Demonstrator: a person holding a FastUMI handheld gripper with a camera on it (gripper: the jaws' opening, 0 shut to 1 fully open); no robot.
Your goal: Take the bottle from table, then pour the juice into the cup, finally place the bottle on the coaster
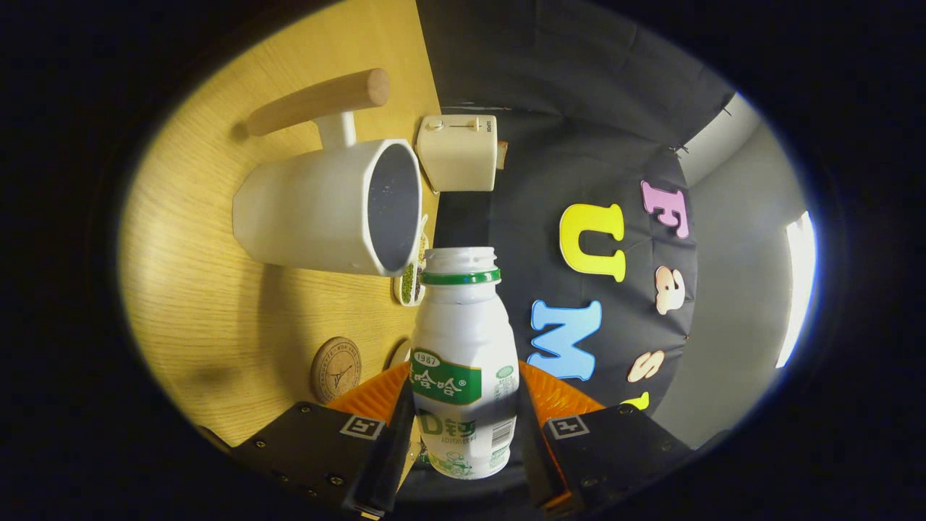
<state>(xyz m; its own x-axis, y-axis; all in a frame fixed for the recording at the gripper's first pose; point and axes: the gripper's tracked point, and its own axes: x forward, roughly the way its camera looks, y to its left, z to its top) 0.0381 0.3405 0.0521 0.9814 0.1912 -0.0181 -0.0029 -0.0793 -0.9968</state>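
My gripper (463,434) had blocky housings with screws and a square tag marker on each.

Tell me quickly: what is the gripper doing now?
Gripper: shut on the bottle, jaws pressing both its sides.

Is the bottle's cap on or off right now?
Off: the bottle, clamped between the gripper fingers, shows a bare open mouth above its green ring.
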